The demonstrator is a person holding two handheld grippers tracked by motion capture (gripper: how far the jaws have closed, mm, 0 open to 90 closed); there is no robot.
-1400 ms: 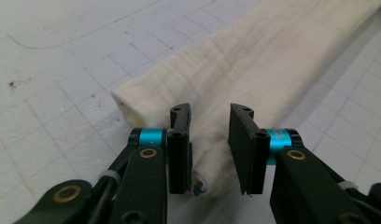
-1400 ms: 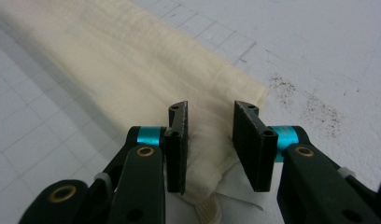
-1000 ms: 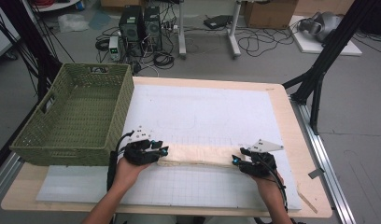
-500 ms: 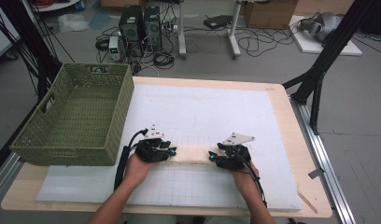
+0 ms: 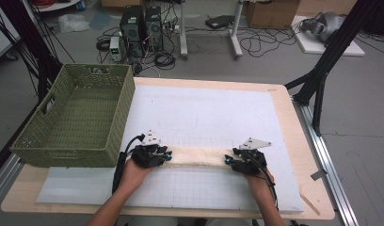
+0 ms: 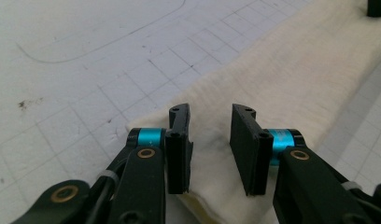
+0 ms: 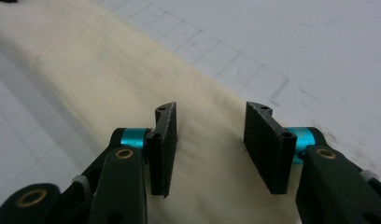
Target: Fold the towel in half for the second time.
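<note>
Two tools, left tool (image 5: 167, 155) and right tool (image 5: 228, 160), jaws apart over cream folded cloth (image 5: 197, 156), long flat strip.

Your left gripper (image 5: 165, 156) and right gripper (image 5: 229, 161) are black, each with turquoise collars behind the jaws and brass-coloured rivets on the links. Between them lies a cream cloth (image 5: 198, 156), plain and unpatterned, faintly yellow along its folded edge. Under the cloth is a white mat (image 5: 199, 113) printed with a fine grey grid. Left of the cloth stands an olive-green woven basket (image 5: 77, 117). The table (image 5: 300, 141) is pale wood.
</note>
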